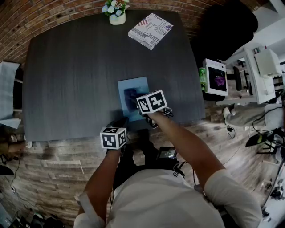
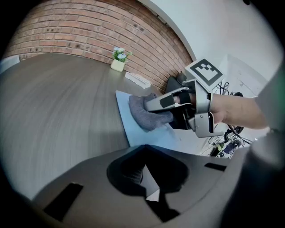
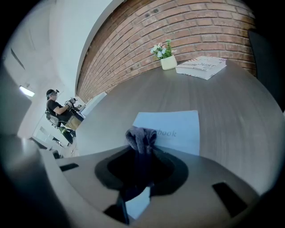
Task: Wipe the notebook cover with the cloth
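Observation:
A light blue notebook [image 1: 133, 84] lies flat on the dark table [image 1: 71, 75], near its front edge. My right gripper [image 1: 139, 101] is over the cover, shut on a bunched dark grey cloth [image 1: 130, 96] that rests on the notebook. In the right gripper view the cloth [image 3: 141, 138] sticks out between the jaws above the printed cover [image 3: 178, 127]. My left gripper [image 1: 119, 124] is at the notebook's near left corner. In its own view the notebook [image 2: 151, 133] runs under the housing, and the jaws sit close together on a pale wedge of that corner [image 2: 149, 178]. The right gripper [image 2: 171, 109] and cloth [image 2: 144, 113] also show there.
A small white pot of flowers [image 1: 117, 13] and a printed magazine [image 1: 150, 30] sit at the table's far edge. A black chair [image 1: 231, 22] and white equipment [image 1: 215, 78] stand to the right. A person sits far off [image 3: 58, 109].

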Motion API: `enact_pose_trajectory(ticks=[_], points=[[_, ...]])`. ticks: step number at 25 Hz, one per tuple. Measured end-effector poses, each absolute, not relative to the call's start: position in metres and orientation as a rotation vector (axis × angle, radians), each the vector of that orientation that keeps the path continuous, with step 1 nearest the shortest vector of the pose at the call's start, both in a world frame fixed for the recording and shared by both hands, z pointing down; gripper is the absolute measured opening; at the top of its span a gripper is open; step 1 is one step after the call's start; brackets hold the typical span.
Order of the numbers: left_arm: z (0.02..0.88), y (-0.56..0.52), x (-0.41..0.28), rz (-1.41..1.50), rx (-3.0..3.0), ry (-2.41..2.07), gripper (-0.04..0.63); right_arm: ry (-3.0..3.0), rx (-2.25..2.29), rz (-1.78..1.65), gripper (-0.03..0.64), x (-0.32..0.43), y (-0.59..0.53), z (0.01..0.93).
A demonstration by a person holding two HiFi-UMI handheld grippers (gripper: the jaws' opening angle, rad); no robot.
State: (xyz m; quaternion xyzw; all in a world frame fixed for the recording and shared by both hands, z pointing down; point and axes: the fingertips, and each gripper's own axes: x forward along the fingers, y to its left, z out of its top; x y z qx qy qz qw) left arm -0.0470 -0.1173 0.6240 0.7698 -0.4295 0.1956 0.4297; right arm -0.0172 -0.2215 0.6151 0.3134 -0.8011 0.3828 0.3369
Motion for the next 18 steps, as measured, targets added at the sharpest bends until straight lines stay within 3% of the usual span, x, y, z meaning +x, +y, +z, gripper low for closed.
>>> enact_pose_trajectory(ticks=[18], points=[[0.624, -0.120, -0.047, 0.511, 1.930, -1.101, 0.008, -2.027, 0.915, 0.952, 0.098, 0.042, -0.228, 0.614]])
